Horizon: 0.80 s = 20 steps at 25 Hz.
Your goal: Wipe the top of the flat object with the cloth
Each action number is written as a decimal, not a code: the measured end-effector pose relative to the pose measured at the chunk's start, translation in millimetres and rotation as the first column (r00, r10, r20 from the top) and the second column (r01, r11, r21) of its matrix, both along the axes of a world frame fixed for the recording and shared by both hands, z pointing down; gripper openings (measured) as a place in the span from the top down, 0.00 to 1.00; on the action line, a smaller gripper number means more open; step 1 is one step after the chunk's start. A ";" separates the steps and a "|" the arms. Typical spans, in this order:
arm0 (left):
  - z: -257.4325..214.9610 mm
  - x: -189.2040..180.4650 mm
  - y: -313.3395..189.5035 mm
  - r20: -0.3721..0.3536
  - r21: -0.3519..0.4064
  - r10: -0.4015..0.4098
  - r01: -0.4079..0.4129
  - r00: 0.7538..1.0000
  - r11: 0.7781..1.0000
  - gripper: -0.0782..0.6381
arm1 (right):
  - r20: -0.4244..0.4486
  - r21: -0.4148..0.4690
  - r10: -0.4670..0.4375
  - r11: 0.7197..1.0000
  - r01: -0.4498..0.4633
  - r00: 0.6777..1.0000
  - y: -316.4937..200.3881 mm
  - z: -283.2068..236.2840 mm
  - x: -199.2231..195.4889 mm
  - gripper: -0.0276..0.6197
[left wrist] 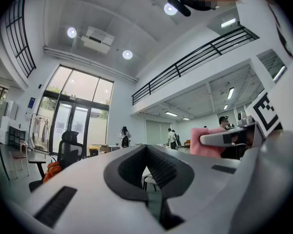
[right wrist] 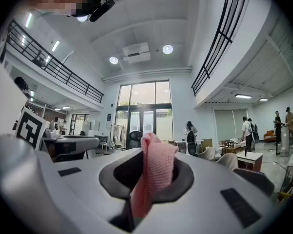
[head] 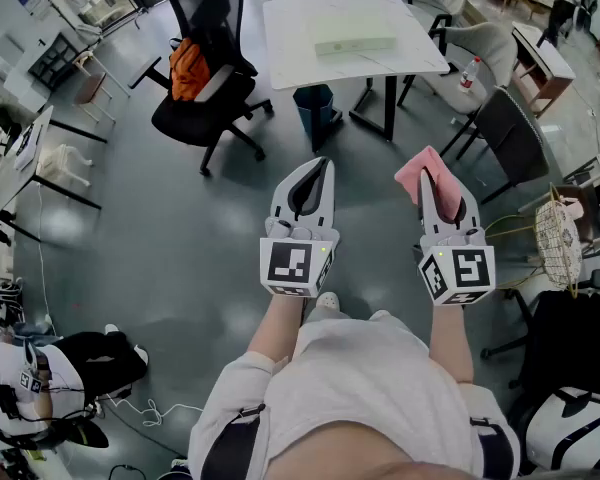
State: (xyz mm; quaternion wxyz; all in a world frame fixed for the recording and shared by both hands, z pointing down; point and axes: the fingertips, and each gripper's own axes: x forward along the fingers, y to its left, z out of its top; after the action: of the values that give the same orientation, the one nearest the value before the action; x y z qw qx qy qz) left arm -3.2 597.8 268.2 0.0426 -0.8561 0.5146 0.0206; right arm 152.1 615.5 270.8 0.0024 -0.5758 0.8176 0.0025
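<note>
- As we look down in the head view, we see our two forearms reaching up from the bottom centre of the frame, each hand behind a marker cube [head: 296, 266].
- We hold the left gripper [head: 319, 172] at the centre of the frame. Its jaws are pressed together at the tips, and in the left gripper view only the hollow between the dark pads [left wrist: 161, 168] shows, with nothing in it.
- We hold the right gripper [head: 441, 194] just right of centre, level with the left one and apart from it. Its jaws pinch the pink cloth [head: 421, 172].
- In the right gripper view we see the cloth standing up between the jaws as a folded strip, its top rising past the jaw tips.
- Both grippers hang over the bare grey floor [head: 180, 218], touching nothing below.
- Farther up, in the upper left, we see a black office chair [head: 216, 108] with something orange [head: 188, 68] on its seat.
- A blue bin [head: 313, 104] stands under the near edge of a white table [head: 300, 58] at the top centre.
- On that table, well apart from both grippers, lies the flat object [head: 353, 34], a pale slab near the far right part of the tabletop; the cloth is nowhere near it.
</note>
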 end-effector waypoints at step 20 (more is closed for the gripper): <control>-2.3 -1.1 6.2 0.015 -0.001 -0.006 0.006 1.000 1.000 0.87 | 0.000 -0.002 -0.023 1.000 0.023 1.000 0.2 -1.0 -7.3 0.89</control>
State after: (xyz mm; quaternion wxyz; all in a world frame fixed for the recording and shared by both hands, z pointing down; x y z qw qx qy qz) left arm -4.3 604.1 265.9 0.0463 -0.8548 0.5166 0.0140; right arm 144.9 615.6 269.8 0.0020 -0.5664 0.8241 0.0017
